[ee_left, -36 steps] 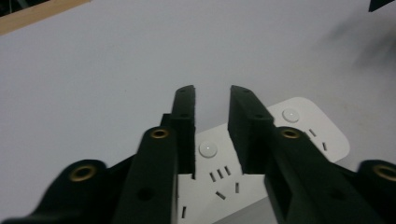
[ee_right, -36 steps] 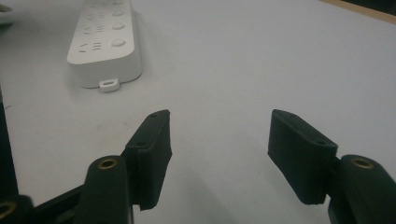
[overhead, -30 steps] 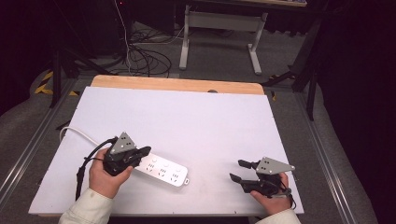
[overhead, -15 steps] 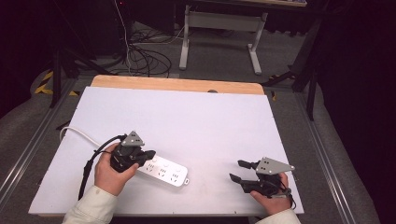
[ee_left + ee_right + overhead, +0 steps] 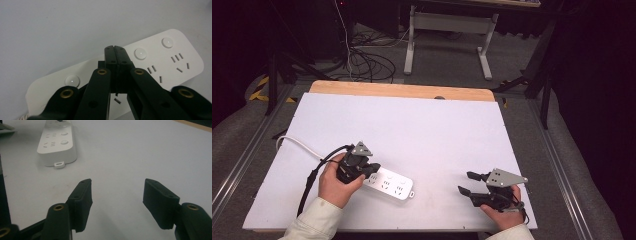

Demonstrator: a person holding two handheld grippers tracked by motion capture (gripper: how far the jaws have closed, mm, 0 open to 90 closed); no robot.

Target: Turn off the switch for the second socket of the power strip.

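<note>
From above, the power strip (image 5: 388,183) lies near the table's (image 5: 422,125) front edge, left of middle; the left gripper (image 5: 373,171) hovers over its cord end, the right gripper (image 5: 466,182) idles apart. The left gripper's camera shows its jaws clenched on nothing, seemingly poised to press a button (image 5: 72,80), part of the strip hidden beneath them. The right gripper's camera shows spread, empty jaws; the strip's far end is cut off.

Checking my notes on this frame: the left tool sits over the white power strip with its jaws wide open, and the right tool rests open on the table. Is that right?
Not quite. The left tool is over the white power strip, but its jaws are pressed shut, as the left gripper view shows. The right tool is indeed open above the table.
</note>
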